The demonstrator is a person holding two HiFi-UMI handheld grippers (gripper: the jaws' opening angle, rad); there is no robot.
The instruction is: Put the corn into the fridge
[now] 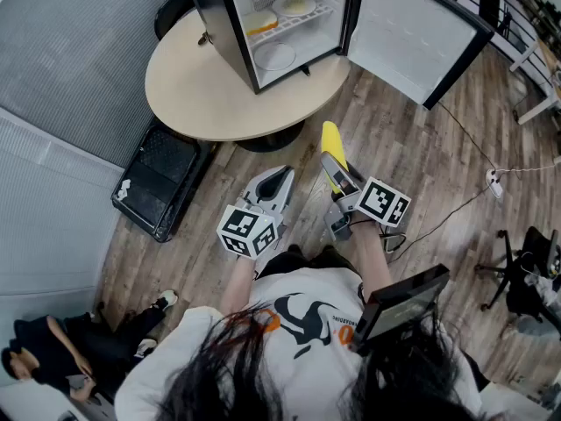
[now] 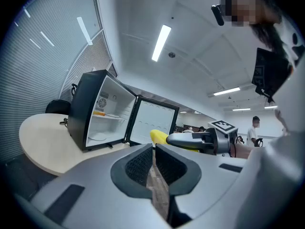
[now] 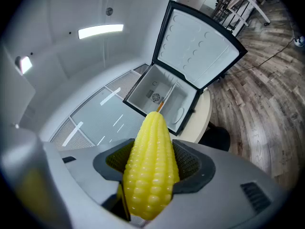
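1. Corn cob (image 3: 151,166), yellow and knobbly, one only, is pinched between the jaws of the right gripper (image 1: 337,172). Its long axis runs along the jaws, tip pointing far.
2. One small black fridge (image 1: 226,24) with a white inside stands far and slightly left of the corn, on the round beige bench (image 1: 193,86). Its door (image 1: 408,33) is swung open to the right.
3. Of the two grippers, the left gripper (image 1: 279,181) hangs just left, jaws pressed together on nothing.
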